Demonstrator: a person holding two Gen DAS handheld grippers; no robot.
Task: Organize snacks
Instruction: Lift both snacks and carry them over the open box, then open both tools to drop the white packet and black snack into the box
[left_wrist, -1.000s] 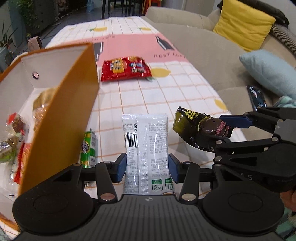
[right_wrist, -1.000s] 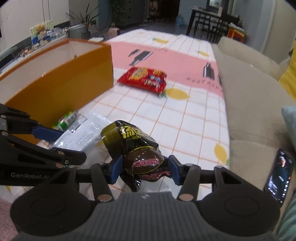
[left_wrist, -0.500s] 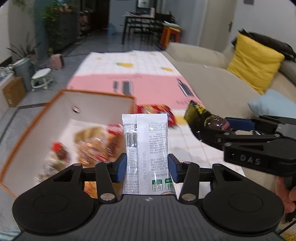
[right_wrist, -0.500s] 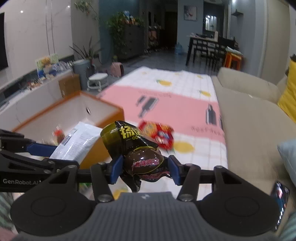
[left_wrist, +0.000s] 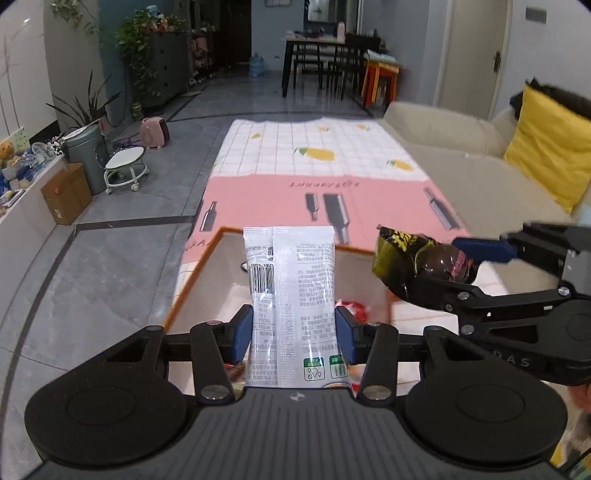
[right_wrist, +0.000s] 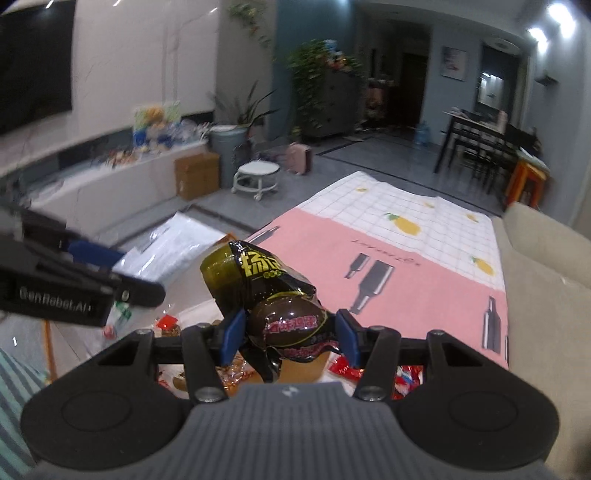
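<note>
My left gripper (left_wrist: 294, 328) is shut on a white snack packet (left_wrist: 291, 295) that stands upright between its blue pads. The packet hangs over the orange box (left_wrist: 195, 273), whose white inside holds several snacks. My right gripper (right_wrist: 290, 334) is shut on a dark olive and brown snack bag (right_wrist: 280, 314). In the left wrist view that bag (left_wrist: 413, 262) and the right gripper (left_wrist: 480, 266) hover at the right, over the box's right side. In the right wrist view the left gripper (right_wrist: 92, 273) with its white packet (right_wrist: 173, 243) shows at the left.
A pink and white checked cloth (left_wrist: 317, 166) covers the table beyond the box. A red snack bag (right_wrist: 369, 369) lies under the right gripper. A beige sofa (left_wrist: 461, 162) with a yellow cushion (left_wrist: 546, 151) runs along the right. A stool (left_wrist: 122, 166) and a cardboard box (left_wrist: 66, 194) stand on the floor at the left.
Both grippers have risen with their snacks and tilted up, so the room shows beyond the table. The orange box has slid from the left side to below the grippers.
</note>
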